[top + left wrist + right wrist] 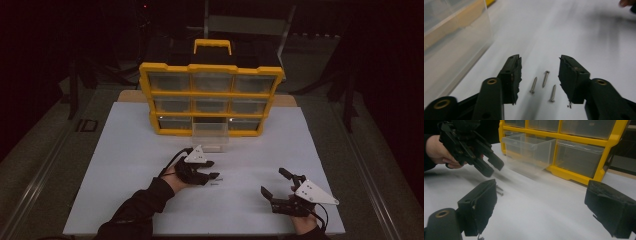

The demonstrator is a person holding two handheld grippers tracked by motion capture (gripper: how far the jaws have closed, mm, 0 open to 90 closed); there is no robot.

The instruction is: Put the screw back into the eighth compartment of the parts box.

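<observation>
Three small screws [544, 85] are seen lying loose on the white table [125, 200], just in front of the left gripper [539, 75], whose jaws are spread wide around them and hold nothing; the right gripper [280, 184] is held well apart to the right, equally wide open and empty. A clear drawer [210, 134] is pulled out of the bottom row of the yellow organizer [210, 95], so the step in hand is judged to be picking up a screw for that drawer. For that, the left jaws would need to be lowered over a single screw and closed across its shank.
</observation>
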